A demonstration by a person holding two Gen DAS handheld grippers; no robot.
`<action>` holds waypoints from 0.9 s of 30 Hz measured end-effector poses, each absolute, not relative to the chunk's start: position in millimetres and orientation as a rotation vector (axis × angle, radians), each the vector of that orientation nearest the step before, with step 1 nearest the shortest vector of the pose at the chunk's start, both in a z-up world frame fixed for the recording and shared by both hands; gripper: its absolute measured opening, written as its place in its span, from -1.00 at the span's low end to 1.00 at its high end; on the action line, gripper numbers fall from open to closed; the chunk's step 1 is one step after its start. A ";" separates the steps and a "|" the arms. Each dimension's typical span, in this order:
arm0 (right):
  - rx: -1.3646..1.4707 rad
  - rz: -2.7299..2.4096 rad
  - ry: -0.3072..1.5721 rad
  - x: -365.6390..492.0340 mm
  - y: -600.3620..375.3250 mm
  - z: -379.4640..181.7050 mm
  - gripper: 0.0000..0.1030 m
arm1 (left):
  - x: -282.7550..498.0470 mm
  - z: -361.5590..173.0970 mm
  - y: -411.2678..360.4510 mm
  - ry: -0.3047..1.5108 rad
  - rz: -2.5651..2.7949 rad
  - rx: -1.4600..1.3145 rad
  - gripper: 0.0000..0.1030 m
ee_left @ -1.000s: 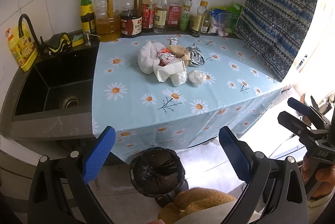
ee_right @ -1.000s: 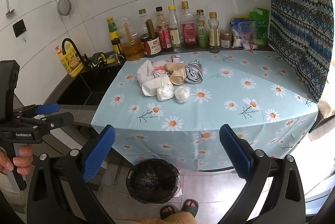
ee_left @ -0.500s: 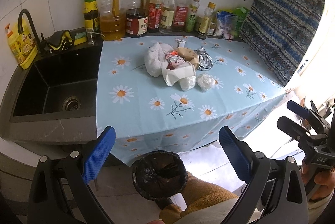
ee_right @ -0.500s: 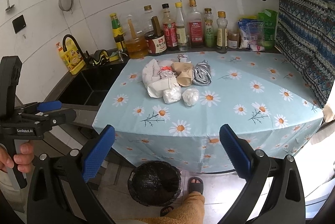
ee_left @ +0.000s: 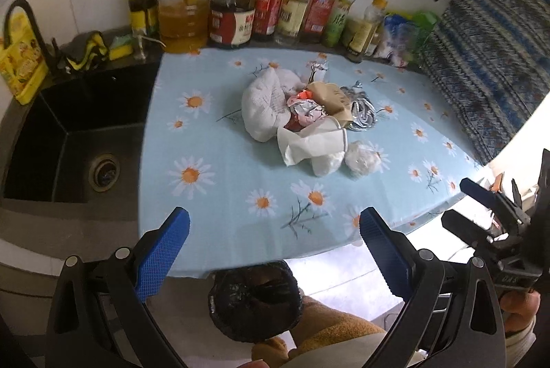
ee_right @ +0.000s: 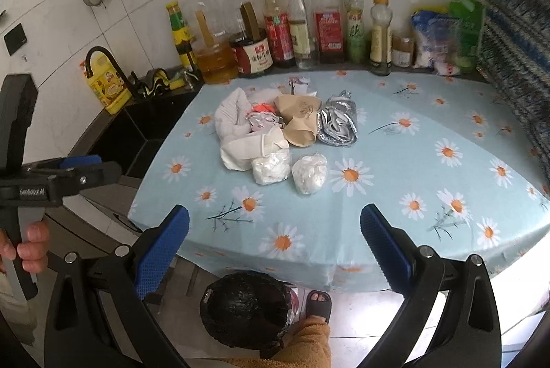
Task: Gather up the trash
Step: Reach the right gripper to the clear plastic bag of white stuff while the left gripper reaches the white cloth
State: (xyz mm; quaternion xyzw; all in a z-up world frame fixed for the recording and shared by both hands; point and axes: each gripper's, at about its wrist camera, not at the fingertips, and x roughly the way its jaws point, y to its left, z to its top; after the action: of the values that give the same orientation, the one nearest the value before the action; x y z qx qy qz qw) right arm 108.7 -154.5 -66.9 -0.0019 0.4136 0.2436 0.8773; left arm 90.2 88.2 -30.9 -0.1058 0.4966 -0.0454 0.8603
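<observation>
Claws, both spread and empty, have moved closer to trash pile.

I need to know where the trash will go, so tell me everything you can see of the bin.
The bin is a small round can lined with a crinkled black plastic bag folded over its rim. It stands upright and open on the floor, just below the front edge of the table, beside the person's sandalled foot. Its inside looks dark; contents cannot be made out. Nothing grips it.
</observation>
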 end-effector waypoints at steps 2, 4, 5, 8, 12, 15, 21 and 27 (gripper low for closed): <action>0.004 0.523 0.885 126.5 -156.7 -76.7 0.92 | 110.5 -39.4 86.0 1.070 -0.101 -0.225 0.87; 0.010 0.535 0.912 143.7 -158.5 -87.3 0.92 | 128.1 -45.7 84.2 1.094 -0.084 -0.210 0.87; 0.011 0.540 0.921 151.7 -158.9 -92.1 0.90 | 139.5 -49.0 83.6 1.101 -0.076 -0.203 0.87; 0.007 0.557 0.950 175.6 -159.5 -105.3 0.81 | 164.9 -54.5 86.4 1.105 -0.060 -0.220 0.87; 0.008 0.583 0.990 201.9 -157.5 -121.3 0.73 | 199.3 -63.9 87.2 1.129 -0.049 -0.185 0.87; 0.007 0.605 1.014 214.7 -153.7 -131.4 0.71 | 220.3 -71.6 89.3 1.142 -0.034 -0.163 0.87; 0.017 0.653 1.054 235.3 -149.8 -148.2 0.55 | 252.4 -91.0 92.9 1.188 -0.021 -0.143 0.86; 0.007 0.702 1.089 248.7 -144.7 -157.4 0.34 | 275.5 -109.5 90.1 1.229 -0.023 -0.094 0.87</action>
State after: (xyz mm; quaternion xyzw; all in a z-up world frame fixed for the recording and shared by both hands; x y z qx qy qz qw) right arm 248.7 -144.7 -157.4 0.0034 0.5073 0.3270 0.7973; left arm 275.5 90.1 -109.5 -0.0439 0.5762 -0.0107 0.8160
